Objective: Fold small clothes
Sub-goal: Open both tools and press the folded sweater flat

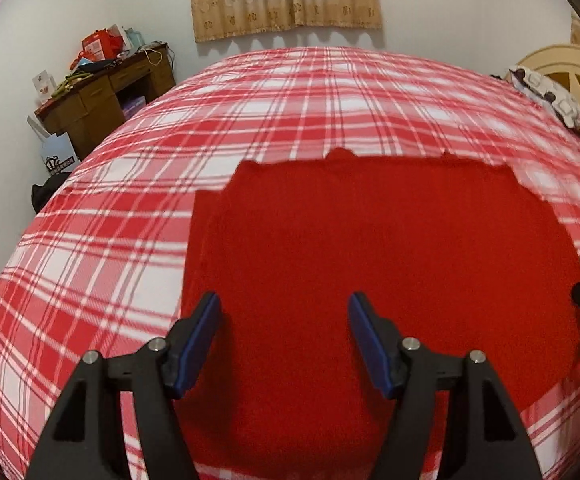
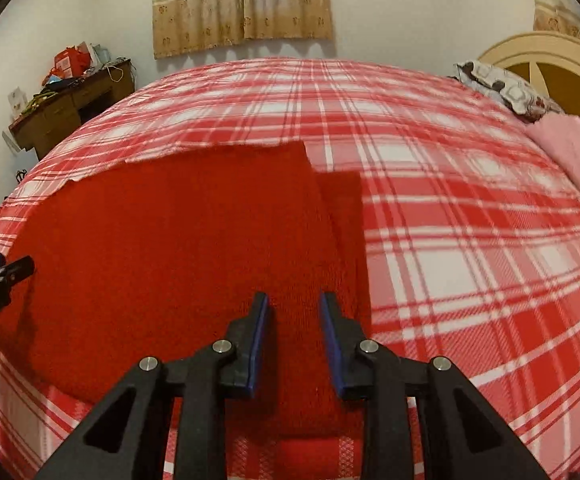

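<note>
Grippers over near hem | left gripper (image 1: 284, 306) wide, right gripper (image 2: 293, 306) narrower, both hold nothing | red garment (image 1: 369, 260) lies flat on plaid bed (image 1: 110, 240) | we should pinch both near corners evenly, then fold away squarely.

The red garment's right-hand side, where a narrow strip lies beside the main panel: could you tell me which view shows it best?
The right wrist view. There the strip of the red garment lies just ahead of the open right gripper. The left wrist view shows mainly the garment's left and far edges; its right side runs to the frame edge.
</note>
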A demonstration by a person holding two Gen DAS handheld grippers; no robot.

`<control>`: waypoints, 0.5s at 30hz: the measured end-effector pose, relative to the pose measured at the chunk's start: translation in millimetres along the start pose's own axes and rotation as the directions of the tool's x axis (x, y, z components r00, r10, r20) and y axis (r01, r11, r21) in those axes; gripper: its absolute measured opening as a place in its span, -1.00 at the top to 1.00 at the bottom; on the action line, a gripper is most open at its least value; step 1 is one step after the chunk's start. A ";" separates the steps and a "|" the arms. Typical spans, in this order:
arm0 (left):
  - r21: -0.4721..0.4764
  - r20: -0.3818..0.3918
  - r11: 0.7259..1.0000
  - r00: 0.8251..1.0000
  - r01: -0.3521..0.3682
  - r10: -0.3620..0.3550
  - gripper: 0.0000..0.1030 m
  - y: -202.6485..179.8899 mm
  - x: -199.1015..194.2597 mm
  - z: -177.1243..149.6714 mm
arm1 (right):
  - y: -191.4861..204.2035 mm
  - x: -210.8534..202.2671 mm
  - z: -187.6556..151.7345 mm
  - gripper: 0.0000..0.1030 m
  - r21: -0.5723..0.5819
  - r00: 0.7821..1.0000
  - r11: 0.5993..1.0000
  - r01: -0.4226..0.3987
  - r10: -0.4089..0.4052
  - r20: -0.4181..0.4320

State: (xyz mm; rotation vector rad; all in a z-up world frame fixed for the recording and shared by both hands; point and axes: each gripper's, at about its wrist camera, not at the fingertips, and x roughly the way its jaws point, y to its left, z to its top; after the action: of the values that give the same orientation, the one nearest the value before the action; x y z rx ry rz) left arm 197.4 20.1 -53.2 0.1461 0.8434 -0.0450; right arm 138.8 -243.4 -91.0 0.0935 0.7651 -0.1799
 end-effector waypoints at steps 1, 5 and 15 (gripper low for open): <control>0.015 -0.004 1.000 1.000 -0.023 0.023 -0.34 -2.5 2.2 -4.9 | 2.9 0.9 -2.3 0.47 -0.015 1.000 1.000 0.013 -0.013 0.010; 0.024 0.024 0.998 0.998 -0.059 0.058 -0.46 -3.9 4.5 -14.4 | 13.2 1.4 -6.0 0.47 -0.065 0.997 0.996 0.067 -0.065 0.034; 0.000 0.053 0.998 0.996 -0.067 0.067 -0.66 5.4 0.2 -28.9 | 6.7 -24.2 -9.1 0.47 -0.006 0.997 1.000 0.027 -0.027 0.066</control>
State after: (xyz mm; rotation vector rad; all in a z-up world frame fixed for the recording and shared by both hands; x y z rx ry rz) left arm 176.7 29.7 -71.7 0.1739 0.7851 0.0129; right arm 116.8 -232.5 -80.5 0.0700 0.7012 -0.2051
